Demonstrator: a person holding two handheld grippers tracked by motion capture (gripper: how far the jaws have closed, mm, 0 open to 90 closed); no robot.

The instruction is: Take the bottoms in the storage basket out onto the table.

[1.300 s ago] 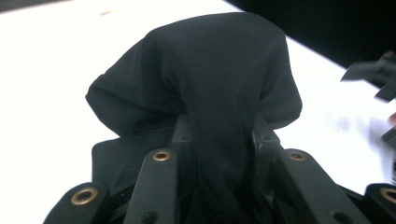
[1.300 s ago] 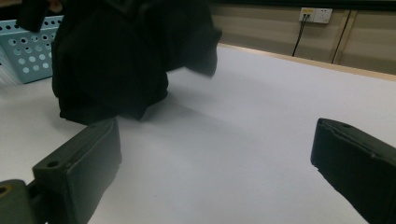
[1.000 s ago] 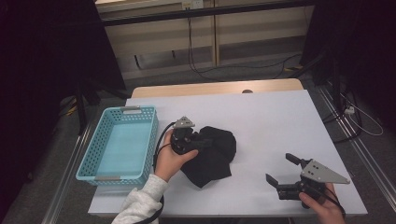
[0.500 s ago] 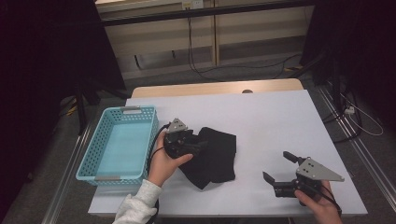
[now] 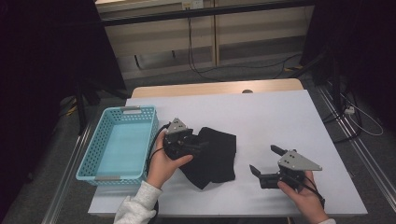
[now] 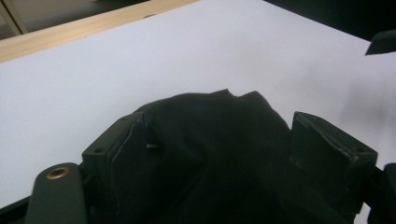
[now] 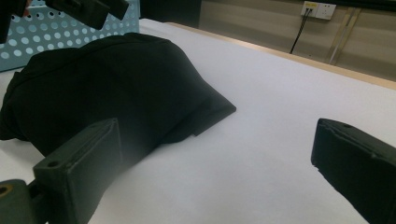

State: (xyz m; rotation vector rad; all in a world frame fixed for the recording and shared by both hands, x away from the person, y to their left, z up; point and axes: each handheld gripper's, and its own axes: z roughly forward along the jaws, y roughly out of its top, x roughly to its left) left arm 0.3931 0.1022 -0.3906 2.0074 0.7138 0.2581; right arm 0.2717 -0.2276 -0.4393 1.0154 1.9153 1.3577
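Observation:
A black cloth [image 5: 215,156] lies crumpled on the white table [image 5: 280,116], left of the middle. My left gripper [image 5: 198,142] rests on its left part, held by a hand from the basket side. Its jaws have just been opening. In the left gripper view they [image 6: 224,133] stand wide apart with the cloth [image 6: 210,109] bulging between them, not pinched. My right gripper [image 5: 263,158] hovers just right of the cloth, open. Nothing is between its jaws [image 7: 219,140], and the cloth [image 7: 107,74] lies ahead to their left.
A light blue perforated basket [image 5: 91,147] stands at the table's left edge, close to the left hand; its wall [image 7: 46,39] shows behind the cloth. White table surface stretches to the far edge and to the right. Cables and rails run on the floor around the table.
The right gripper has shifted left, closer to the cloth. The left gripper has turned a little on the cloth, and the cloth now lies flatter and wider.

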